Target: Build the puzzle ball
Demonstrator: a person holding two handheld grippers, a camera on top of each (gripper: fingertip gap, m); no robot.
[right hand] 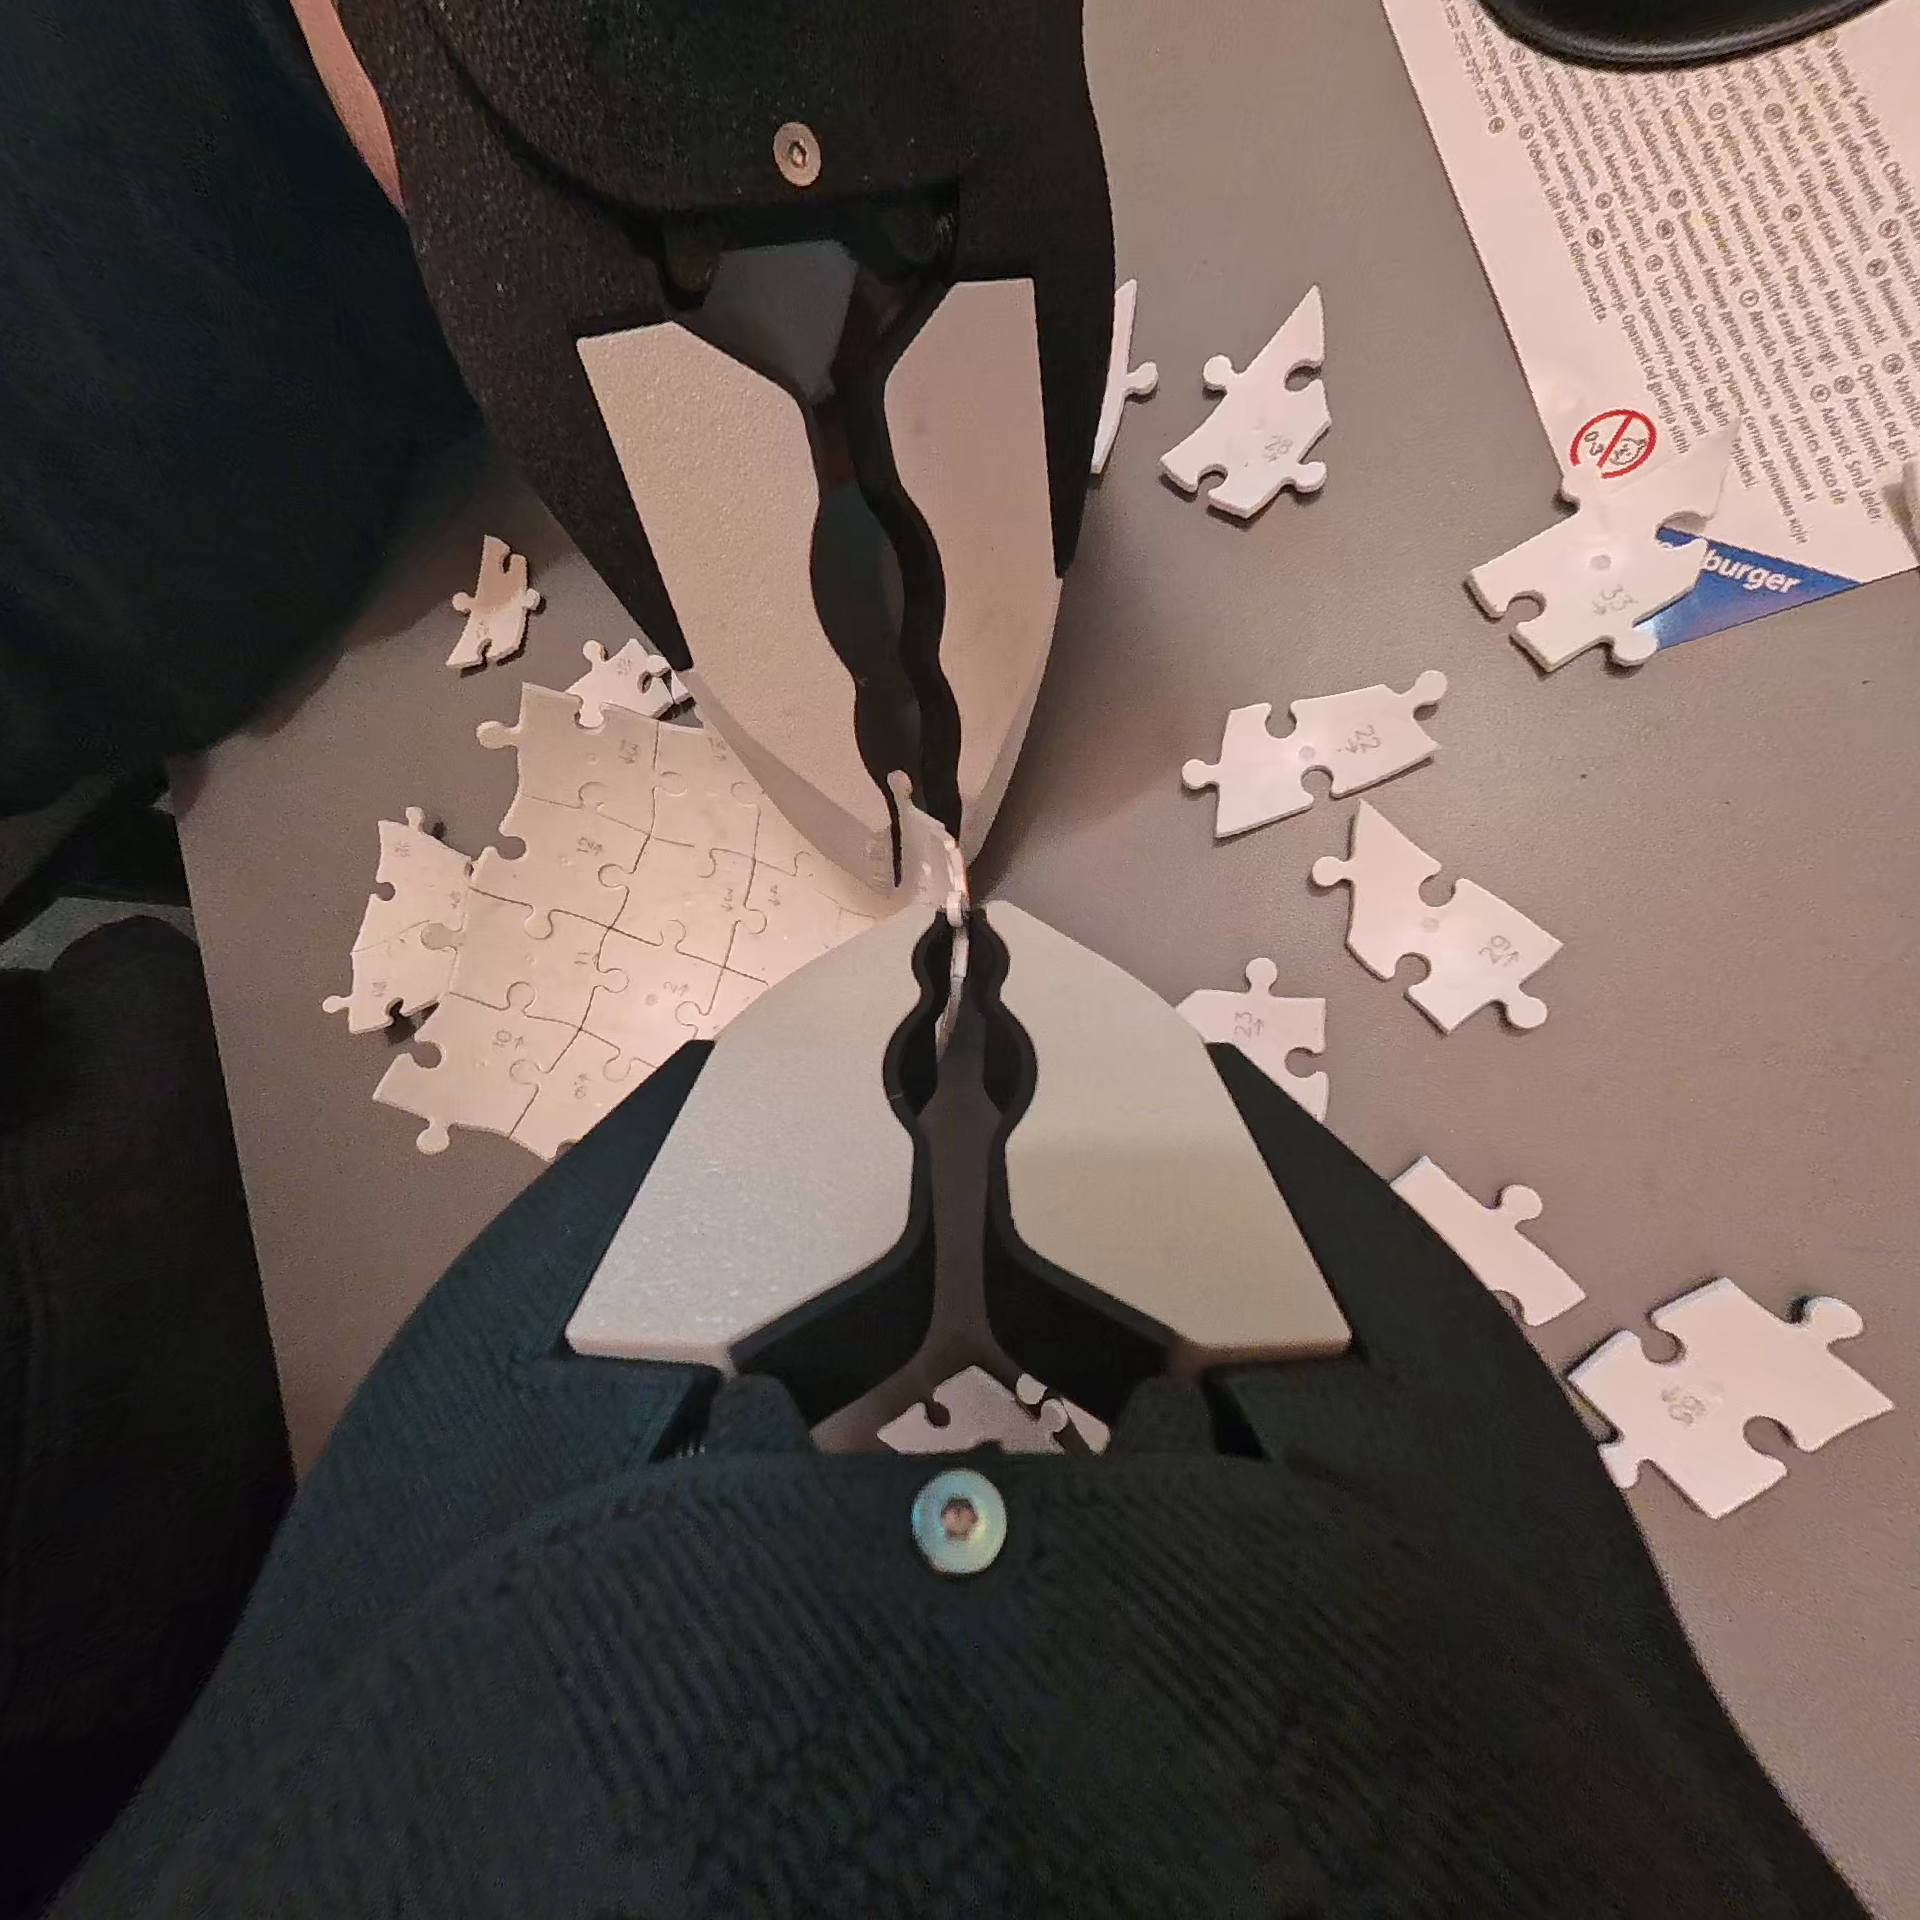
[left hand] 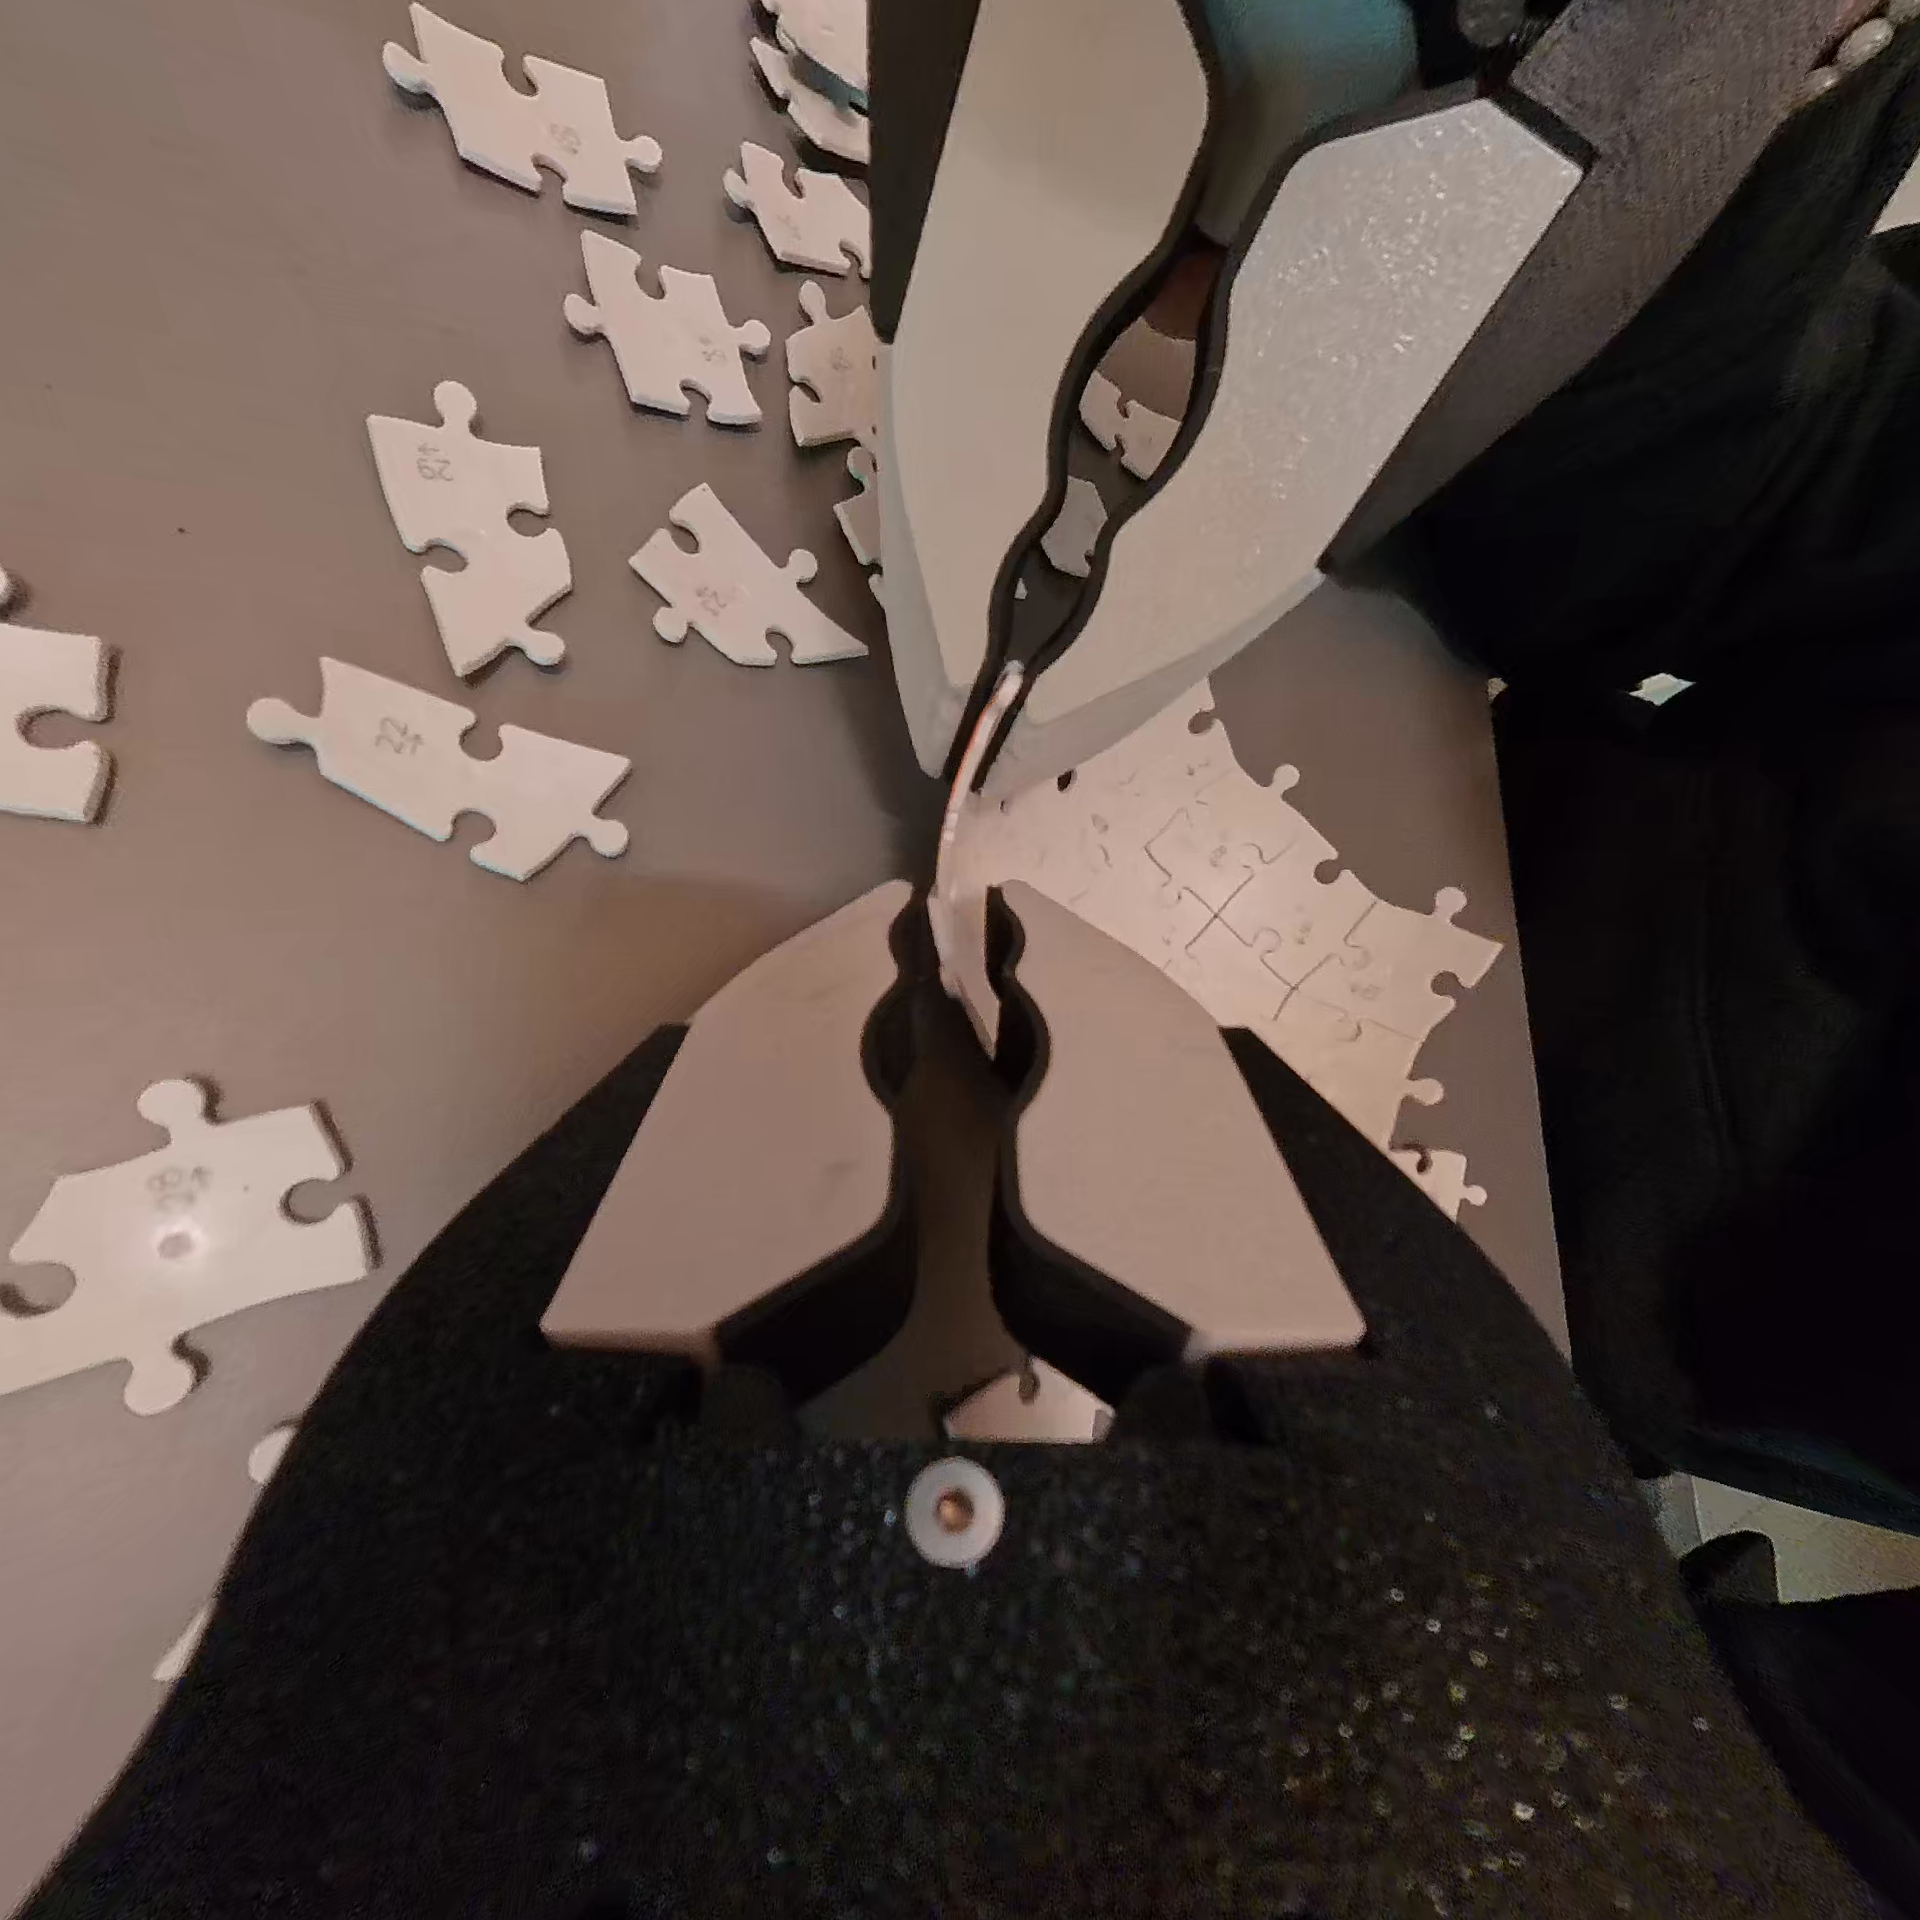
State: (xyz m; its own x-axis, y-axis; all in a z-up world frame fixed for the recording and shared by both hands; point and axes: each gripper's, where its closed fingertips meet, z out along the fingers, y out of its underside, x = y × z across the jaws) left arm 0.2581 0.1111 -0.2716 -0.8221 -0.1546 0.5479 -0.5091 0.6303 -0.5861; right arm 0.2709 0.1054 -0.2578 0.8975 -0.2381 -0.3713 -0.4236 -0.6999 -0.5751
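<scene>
Small marks are printed on the white puzzle pieces (right hand: 1340, 764) and the joined section (right hand: 582, 935). Dense print, a red sign (right hand: 1612, 442) and a blue band (right hand: 1756, 587) are borne by the far-right leaflet (right hand: 1662, 260).

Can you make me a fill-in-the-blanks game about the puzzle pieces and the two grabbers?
1. The left gripper and right gripper meet tip to tip, each shut on a white puzzle ____.
2. The loose pieces lie on a ____ table.
3. The joined puzzle section is coloured ____.
4. The printed leaflet lies under one loose ____.

Missing words: piece; grey; white; piece
</scene>
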